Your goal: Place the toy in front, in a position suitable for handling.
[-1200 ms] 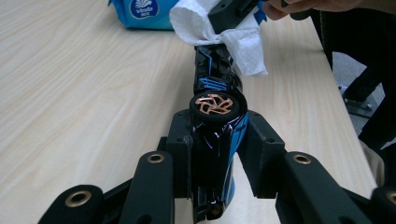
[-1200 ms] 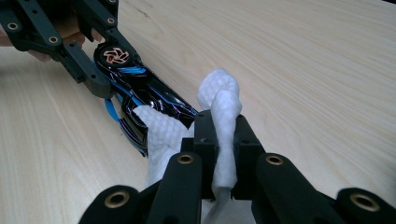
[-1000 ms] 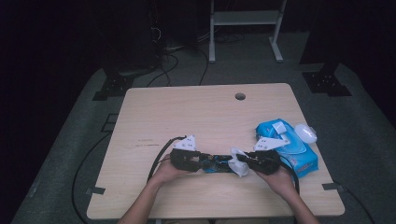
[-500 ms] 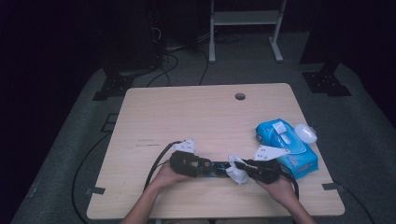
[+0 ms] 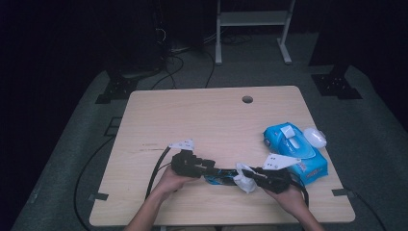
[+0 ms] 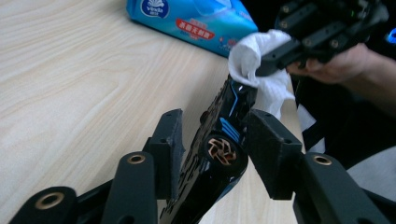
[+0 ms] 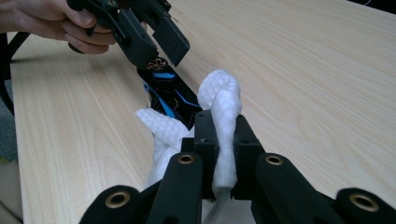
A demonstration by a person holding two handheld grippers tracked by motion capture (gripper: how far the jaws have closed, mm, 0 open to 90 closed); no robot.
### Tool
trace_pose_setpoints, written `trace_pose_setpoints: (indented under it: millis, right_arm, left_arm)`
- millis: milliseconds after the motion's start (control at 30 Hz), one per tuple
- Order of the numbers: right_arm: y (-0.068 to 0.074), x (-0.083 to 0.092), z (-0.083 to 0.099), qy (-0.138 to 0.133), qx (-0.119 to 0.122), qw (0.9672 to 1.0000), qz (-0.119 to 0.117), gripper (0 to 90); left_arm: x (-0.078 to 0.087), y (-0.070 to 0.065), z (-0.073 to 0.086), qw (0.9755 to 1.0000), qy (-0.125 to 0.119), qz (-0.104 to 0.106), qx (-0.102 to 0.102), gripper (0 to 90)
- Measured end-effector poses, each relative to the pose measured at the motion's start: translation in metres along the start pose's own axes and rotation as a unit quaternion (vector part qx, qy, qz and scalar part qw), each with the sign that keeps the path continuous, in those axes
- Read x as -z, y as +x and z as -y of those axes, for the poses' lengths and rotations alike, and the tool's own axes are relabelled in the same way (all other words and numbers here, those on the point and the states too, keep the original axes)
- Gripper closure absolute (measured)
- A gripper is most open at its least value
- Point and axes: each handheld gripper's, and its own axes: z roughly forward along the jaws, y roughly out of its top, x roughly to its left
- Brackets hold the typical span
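A blue wipes pack (image 5: 296,151) lies just beyond my right gripper (image 7: 219,126), which pinches a white wipe (image 7: 224,107) against the black toy car (image 6: 219,140). The car sits between my left gripper's (image 6: 215,140) jaws, which have just been opening, above the table (image 5: 202,115).

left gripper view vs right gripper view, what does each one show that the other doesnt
The left gripper view alone shows the blue wipes pack at the table's far side, and the left tool whose jaws, just opening, flank the black and blue toy car without visibly pressing it. The right gripper view alone shows the right tool shut on the white wipe, the cloth squeezed between its pads. Both share the toy car, the white wipe against its end, and the wooden table.
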Motion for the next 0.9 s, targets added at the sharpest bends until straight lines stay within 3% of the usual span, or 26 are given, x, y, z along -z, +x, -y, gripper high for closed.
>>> trace_pose_setpoints:
  millis: [200, 267, 367, 500, 600, 700, 800, 867, 900]
  right_arm:
    - [0.000, 0.000, 0.001, -0.002, 0.002, 1.0000, 0.002, 83.7]
    - [0.001, 0.000, 0.001, -0.002, 0.002, 1.0000, 0.002, 83.7]
    - [0.000, 0.000, 0.001, -0.002, 0.003, 1.0000, 0.001, 83.7]
    - [0.000, 0.000, 0.001, -0.003, 0.003, 1.0000, 0.000, 83.7]
    - [0.000, 0.000, 0.000, -0.002, 0.003, 1.0000, 0.000, 83.7]
    - [-0.001, 0.000, -0.001, 0.002, 0.003, 1.0000, 0.003, 83.5]
    - [-0.006, 0.001, -0.002, 0.006, -0.001, 0.9998, 0.020, 83.5]
    - [-0.013, 0.002, -0.002, 0.004, -0.015, 0.9996, 0.021, 83.5]
    - [-0.017, 0.003, -0.002, 0.003, -0.021, 0.9995, 0.022, 83.6]
  left_arm:
    - [0.001, 0.005, 0.001, 0.9992, -0.007, -0.001, 0.038, 48.4]
    - [0.002, 0.005, 0.002, 0.9992, -0.005, 0.000, 0.039, 49.0]
    - [0.000, -0.001, 0.004, 0.9995, 0.030, -0.007, 0.008, 48.5]
    - [-0.005, -0.011, 0.008, 0.9963, 0.068, -0.040, -0.034, 43.8]
    - [-0.011, -0.015, 0.013, 0.9908, 0.081, -0.080, -0.073, 46.6]
    - [-0.018, -0.018, 0.016, 0.9865, 0.091, -0.086, -0.106, 50.2]
    - [-0.020, -0.020, 0.016, 0.9819, 0.100, -0.066, -0.147, 63.2]
    - [-0.023, -0.023, 0.016, 0.9766, 0.103, -0.064, -0.178, 68.7]
    - [-0.025, -0.023, 0.014, 0.9756, 0.105, -0.068, -0.180, 69.4]
